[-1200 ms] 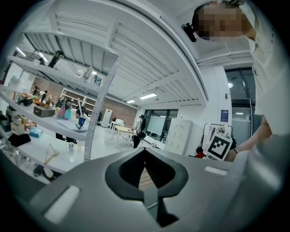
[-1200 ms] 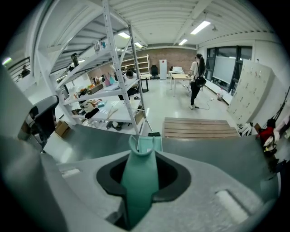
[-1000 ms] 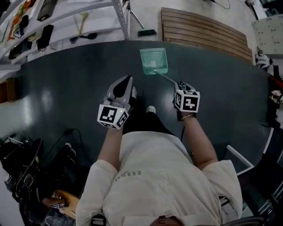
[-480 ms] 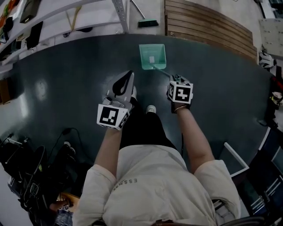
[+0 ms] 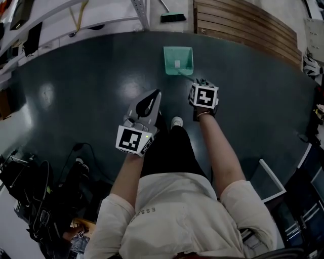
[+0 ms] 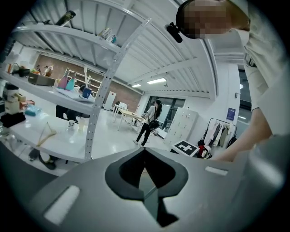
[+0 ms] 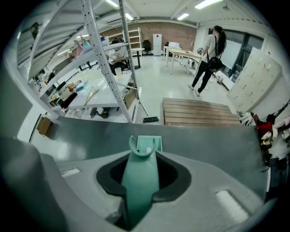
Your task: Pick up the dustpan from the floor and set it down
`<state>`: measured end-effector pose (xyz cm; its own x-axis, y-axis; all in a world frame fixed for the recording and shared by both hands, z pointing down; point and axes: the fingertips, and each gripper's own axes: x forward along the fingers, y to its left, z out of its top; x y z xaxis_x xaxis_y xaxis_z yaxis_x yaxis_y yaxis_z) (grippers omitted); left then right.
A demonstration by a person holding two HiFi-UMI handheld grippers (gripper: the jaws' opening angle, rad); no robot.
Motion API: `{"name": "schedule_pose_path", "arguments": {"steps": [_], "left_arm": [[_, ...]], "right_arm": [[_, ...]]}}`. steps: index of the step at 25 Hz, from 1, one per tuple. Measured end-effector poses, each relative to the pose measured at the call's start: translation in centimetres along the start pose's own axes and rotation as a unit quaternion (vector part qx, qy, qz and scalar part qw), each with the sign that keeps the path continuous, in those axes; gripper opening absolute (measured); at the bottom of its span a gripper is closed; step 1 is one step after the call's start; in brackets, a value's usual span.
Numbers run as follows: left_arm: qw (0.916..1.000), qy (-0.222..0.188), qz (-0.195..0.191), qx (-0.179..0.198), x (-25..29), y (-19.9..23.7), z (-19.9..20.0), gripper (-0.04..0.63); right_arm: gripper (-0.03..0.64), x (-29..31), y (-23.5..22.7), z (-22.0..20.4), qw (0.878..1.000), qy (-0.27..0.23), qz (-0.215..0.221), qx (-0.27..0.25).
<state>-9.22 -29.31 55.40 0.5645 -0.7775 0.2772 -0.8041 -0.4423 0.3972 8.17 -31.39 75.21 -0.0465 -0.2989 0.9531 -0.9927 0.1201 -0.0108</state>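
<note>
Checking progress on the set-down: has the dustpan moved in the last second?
Yes. The dustpan, held by the right tool, has drawn away from the broom head, toward the person.

A dark floor mat (image 5: 66, 101) lies underfoot. White shelving (image 7: 104, 63) stands far left, a slatted wooden platform (image 7: 199, 111) far right.

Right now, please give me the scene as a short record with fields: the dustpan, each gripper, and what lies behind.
dustpan: teal, over the dark floor, pan end pointing away from the person; contact with the floor cannot be told
right gripper: shut on the dustpan's handle
left gripper: shut, nothing between the jaws
behind the dustpan: wooden slat platform, white shelf rack
</note>
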Motion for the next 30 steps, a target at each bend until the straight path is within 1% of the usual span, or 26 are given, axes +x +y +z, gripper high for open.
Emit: {"name": "schedule_pose_path", "arguments": {"steps": [4, 7, 9, 10, 12, 16, 20, 22, 23, 24, 25, 26, 27, 29, 30], "left_arm": [[0.9999, 0.006, -0.003, -0.012, 0.3, 0.3, -0.7, 0.015], [0.9998, 0.003, -0.003, -0.020, 0.1, 0.6, -0.4, 0.015], [0.9998, 0.001, -0.005, -0.020, 0.1, 0.4, 0.1, 0.015], [0.9998, 0.001, -0.005, -0.017, 0.1, 0.2, 0.3, 0.015], [0.9999, -0.001, -0.007, -0.013, 0.1, -0.3, 0.8, 0.015], [0.9999, -0.015, -0.002, -0.008, -0.3, -1.1, 2.0, 0.015], [0.9992, -0.040, -0.002, 0.005, -1.1, -3.0, 3.7, 0.015], [0.9985, -0.052, -0.004, 0.016, -1.6, -4.8, 5.1, 0.015], [0.9981, -0.057, -0.005, 0.021, -1.9, -5.8, 5.8, 0.015], [0.9978, -0.062, -0.004, 0.025, -2.3, -6.8, 6.4, 0.015], [0.9975, -0.065, -0.003, 0.028, -2.8, -7.8, 7.0, 0.015], [0.9973, -0.067, 0.000, 0.031, -3.3, -8.8, 7.5, 0.015], [0.9970, -0.069, 0.003, 0.034, -3.9, -9.9, 8.0, 0.015], [0.9962, -0.075, 0.007, 0.042, -5.5, -11.9, 8.9, 0.015], [0.9956, -0.081, 0.008, 0.048, -6.4, -12.9, 9.3, 0.015]], "right_arm": [[0.078, 0.4, 0.6, -0.3, 1.000, -0.002, -0.002, 0.009], [0.084, 0.6, 1.3, -0.8, 1.000, 0.010, 0.007, 0.019], [0.179, 0.5, 1.4, -1.0, 0.999, 0.008, 0.018, 0.032], [0.201, 0.2, 1.4, -1.0, 0.999, 0.002, 0.023, 0.036], [0.230, -0.9, 1.2, -0.6, 0.998, -0.017, 0.035, 0.041], [0.233, -5.1, 0.9, 1.5, 0.994, -0.076, 0.065, 0.042], [0.232, -11.0, 1.1, 3.8, 0.982, -0.152, 0.108, 0.044], [0.209, -14.4, 0.6, 4.5, 0.974, -0.193, 0.114, 0.034], [0.177, -16.2, 0.2, 4.7, 0.971, -0.212, 0.112, 0.025], [0.128, -17.9, -0.2, 4.7, 0.967, -0.228, 0.109, 0.015], [0.099, -19.6, -0.5, 4.6, 0.964, -0.244, 0.107, 0.007], [0.030, -21.3, -0.9, 4.3, 0.960, -0.259, 0.107, 0.001], [-0.006, -23.1, -1.2, 4.1, 0.955, -0.276, 0.109, -0.004], [-0.008, -26.7, -1.3, 3.5, 0.941, -0.314, 0.122, -0.020], [-0.008, -28.7, -1.1, 3.2, 0.931, -0.337, 0.133, -0.033]]}}
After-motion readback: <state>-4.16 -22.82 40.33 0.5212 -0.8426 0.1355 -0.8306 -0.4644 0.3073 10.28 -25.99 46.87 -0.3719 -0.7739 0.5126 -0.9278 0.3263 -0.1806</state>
